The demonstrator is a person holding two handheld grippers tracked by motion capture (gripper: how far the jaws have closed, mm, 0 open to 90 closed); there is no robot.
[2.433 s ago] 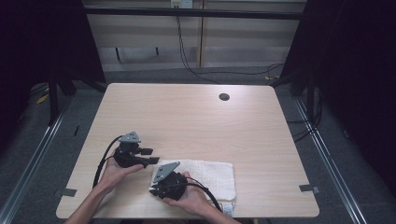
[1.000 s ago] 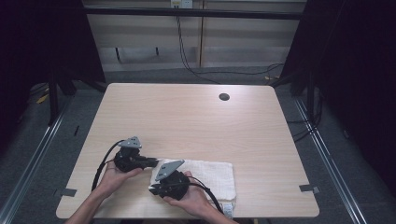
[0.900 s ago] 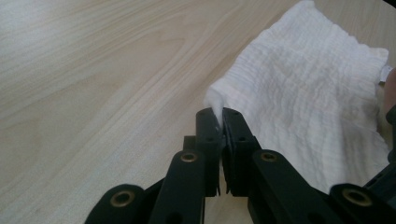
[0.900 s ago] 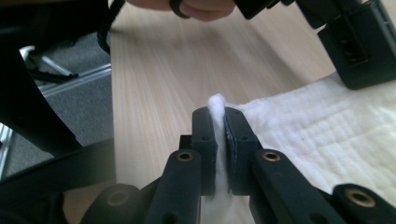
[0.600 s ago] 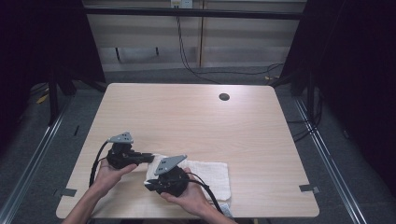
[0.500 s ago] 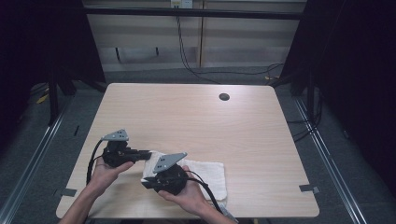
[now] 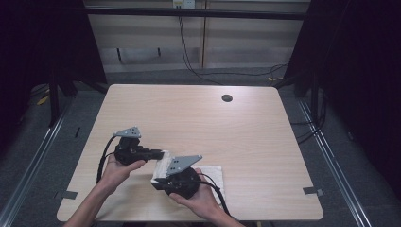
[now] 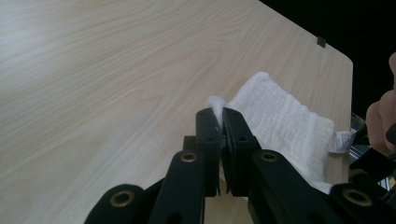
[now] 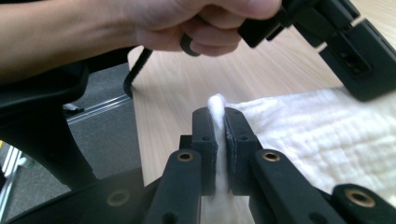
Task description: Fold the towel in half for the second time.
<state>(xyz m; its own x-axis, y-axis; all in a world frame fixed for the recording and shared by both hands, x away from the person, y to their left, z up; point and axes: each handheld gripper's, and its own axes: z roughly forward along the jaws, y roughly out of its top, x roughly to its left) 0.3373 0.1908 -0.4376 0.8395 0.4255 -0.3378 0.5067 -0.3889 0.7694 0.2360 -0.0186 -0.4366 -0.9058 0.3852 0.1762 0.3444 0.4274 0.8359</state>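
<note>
A white towel (image 7: 211, 174) lies near the front edge of the wooden table (image 7: 198, 118), its left end lifted off the surface. My left gripper (image 7: 160, 153) is shut on a far corner of that towel (image 8: 275, 116), pinched between its black jaws (image 8: 219, 126). Close by, my right gripper (image 7: 156, 182) is shut on the near corner of the towel (image 9: 336, 135), a tuft of cloth poking up between the pads (image 9: 216, 123). In the right gripper view the other hand (image 9: 187, 23) and its gripper (image 9: 345, 42) hover just above.
A small dark round hole (image 7: 227, 98) sits at the back right of the table. Dark floor and metal rails (image 7: 42, 142) flank the table on both sides. A cable (image 7: 101, 158) trails from the left gripper.
Both grippers have risen and shifted left, pulling the towel's left end up off the table. The towel now looks shorter on the table.
</note>
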